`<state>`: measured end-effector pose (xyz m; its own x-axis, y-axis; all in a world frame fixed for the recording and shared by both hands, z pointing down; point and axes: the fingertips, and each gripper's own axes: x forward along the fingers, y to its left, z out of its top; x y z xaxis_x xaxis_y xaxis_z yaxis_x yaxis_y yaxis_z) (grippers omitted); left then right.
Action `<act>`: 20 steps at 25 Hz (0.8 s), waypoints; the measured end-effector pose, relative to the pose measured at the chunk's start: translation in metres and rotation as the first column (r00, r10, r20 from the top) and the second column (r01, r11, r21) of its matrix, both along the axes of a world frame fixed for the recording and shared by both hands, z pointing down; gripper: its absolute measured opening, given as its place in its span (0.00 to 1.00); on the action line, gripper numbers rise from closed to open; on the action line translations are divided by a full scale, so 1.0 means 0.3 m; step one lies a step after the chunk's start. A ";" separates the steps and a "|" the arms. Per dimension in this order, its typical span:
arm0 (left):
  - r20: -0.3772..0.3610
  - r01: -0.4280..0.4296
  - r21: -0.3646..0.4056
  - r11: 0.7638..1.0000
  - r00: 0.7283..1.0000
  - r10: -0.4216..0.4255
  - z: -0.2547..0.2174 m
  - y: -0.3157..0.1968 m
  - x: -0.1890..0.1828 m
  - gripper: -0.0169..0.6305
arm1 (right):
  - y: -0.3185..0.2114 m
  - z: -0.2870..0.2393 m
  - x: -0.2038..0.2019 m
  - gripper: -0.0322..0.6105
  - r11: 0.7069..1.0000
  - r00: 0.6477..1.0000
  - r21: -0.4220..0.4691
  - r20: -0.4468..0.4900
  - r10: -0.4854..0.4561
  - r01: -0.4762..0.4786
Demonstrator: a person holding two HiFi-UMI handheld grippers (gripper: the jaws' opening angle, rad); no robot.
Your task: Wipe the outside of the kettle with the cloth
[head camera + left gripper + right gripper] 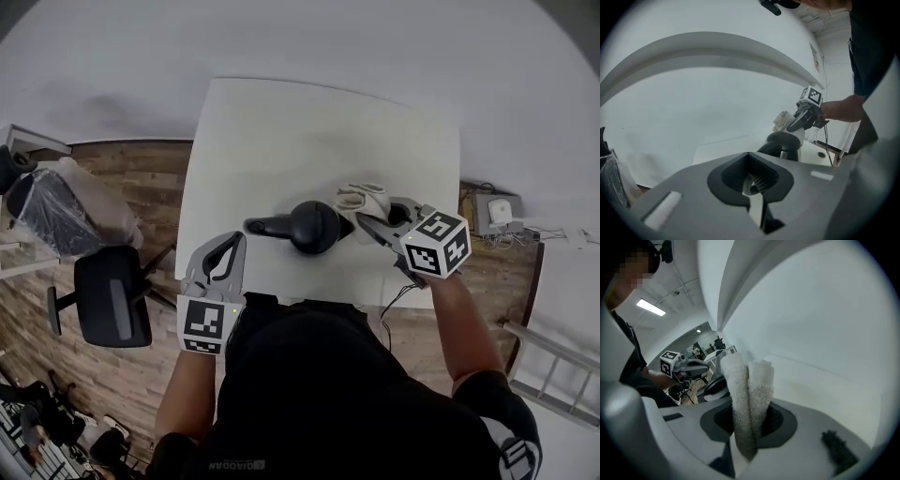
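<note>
black kettle stands upright on the white worktop, near its front edge, with the handle pointing to the person's left. right gripper is clamped on the white cloth. in the right gripper view the folded terry cloth stands up between the jaws. the cloth sits at the kettle's right side, against it or just beside it; contact cannot be confirmed. left gripper is held at the worktop's front left edge, apart from the kettle handle. its jaws are closed together with nothing between them, per the left gripper view. that view shows the kettle beyond them.
</note>
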<state>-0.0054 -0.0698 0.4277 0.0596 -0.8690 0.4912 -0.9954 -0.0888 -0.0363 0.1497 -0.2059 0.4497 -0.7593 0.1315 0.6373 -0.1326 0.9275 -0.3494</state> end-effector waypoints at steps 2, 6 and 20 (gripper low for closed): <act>-0.012 0.002 0.006 1.000 1.000 -0.002 0.014 0.003 -0.032 0.04 | -0.010 0.005 -0.023 0.19 0.999 0.998 0.013 -0.049 -0.034 0.035; -0.041 -0.001 0.008 1.000 0.999 0.001 0.049 -0.001 -0.092 0.04 | -0.018 0.040 -0.082 0.19 0.996 0.988 0.006 -0.127 -0.088 0.090; -0.093 -0.036 -0.037 0.999 0.995 0.032 0.182 -0.061 -0.174 0.04 | -0.096 0.266 -0.187 0.19 0.980 0.931 -0.085 -0.308 -0.198 0.180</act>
<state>-0.0576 -0.0880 0.4824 0.1356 -0.8462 0.5154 -0.9907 -0.1225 0.0595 0.0934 -0.2345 0.5296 -0.4799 0.2942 0.8265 -0.0676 0.9269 -0.3691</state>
